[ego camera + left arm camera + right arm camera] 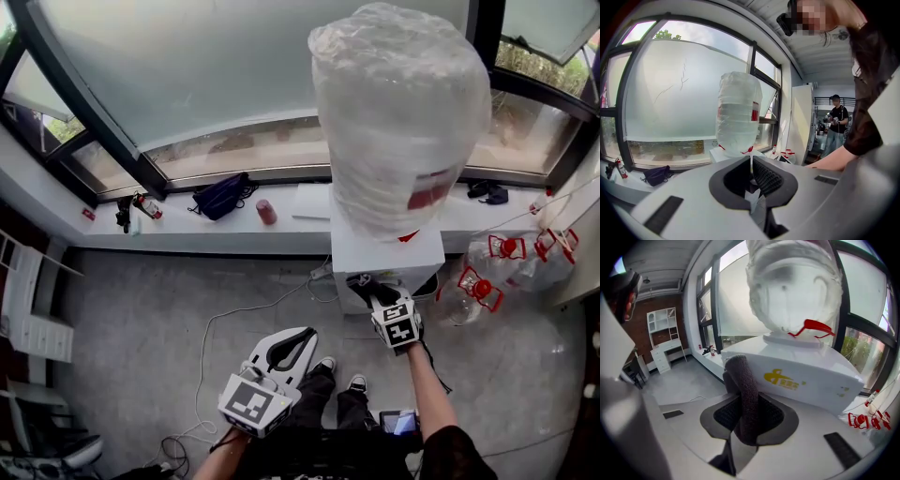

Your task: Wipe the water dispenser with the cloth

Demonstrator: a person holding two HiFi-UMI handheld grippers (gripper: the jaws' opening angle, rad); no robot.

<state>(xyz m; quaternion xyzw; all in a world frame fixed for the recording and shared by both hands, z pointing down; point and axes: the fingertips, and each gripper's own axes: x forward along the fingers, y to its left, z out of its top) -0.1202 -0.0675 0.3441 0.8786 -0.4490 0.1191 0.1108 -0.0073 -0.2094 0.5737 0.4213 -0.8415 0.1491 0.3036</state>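
The white water dispenser [384, 255] stands by the window with a large plastic-wrapped bottle [398, 112] upside down on top. My right gripper [368, 287] is shut on a dark grey cloth [361, 279], held against or just before the dispenser's front face. In the right gripper view the cloth [744, 390] sticks up from between the jaws of the gripper [747, 405], near the front left corner of the dispenser [806, 373]. My left gripper [298, 339] hangs lower left, away from the dispenser, shut on nothing; its view shows the bottle [738, 112] ahead.
On the windowsill lie a dark bag [220, 195] and a red cup [266, 212]. Empty red-capped bottles [497, 272] lie on the floor right of the dispenser. A cable [225, 319] runs across the floor. Another person [836, 122] stands far off.
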